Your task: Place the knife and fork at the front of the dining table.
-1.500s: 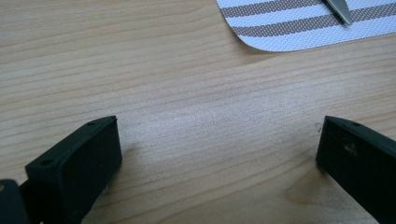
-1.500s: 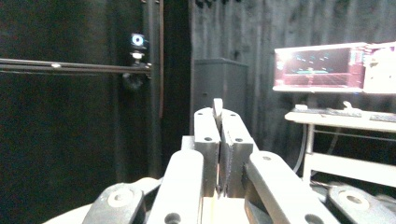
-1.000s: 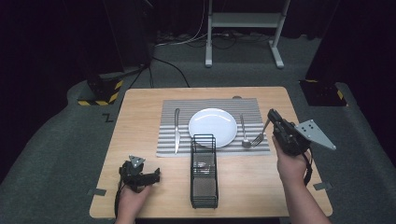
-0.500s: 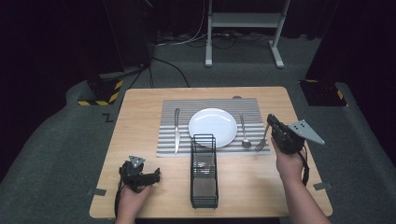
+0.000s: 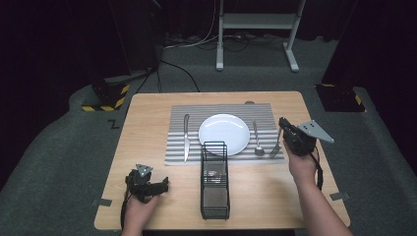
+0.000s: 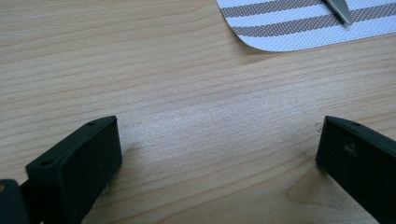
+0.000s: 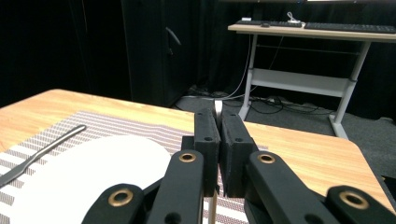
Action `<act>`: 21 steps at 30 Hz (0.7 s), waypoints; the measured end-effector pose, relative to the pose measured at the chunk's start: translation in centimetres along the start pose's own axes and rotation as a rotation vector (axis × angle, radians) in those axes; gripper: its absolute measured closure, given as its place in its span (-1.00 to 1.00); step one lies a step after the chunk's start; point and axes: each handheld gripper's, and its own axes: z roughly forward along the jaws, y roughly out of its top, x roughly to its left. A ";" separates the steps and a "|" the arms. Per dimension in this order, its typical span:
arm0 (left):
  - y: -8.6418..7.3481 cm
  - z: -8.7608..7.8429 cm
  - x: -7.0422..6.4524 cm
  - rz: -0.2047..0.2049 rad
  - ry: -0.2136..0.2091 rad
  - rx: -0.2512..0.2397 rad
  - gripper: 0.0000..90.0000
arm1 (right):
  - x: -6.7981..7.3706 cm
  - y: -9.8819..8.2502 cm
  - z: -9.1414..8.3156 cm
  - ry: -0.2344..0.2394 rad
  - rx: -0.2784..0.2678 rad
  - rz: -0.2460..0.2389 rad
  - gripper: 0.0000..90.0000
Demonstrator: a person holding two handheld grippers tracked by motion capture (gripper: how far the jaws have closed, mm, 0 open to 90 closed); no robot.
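Since a second ago my right gripper (image 5: 282, 129) sank toward the mat (image 5: 177, 147), jaws clamped on the fork (image 5: 275, 149), tines near the spoon (image 5: 256, 140); left gripper (image 6: 217, 154) rests open.

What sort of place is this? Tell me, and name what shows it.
Likely a lab or studio rigged for recording, not a dining room: black curtains all round, a wooden table with a place setting, and a desk with keyboards behind.
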 end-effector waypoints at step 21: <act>-0.1 -0.1 -0.1 0.007 0.002 -0.001 -0.99 | -2.5 -0.9 8.2 0.005 0.095 0.118 0.92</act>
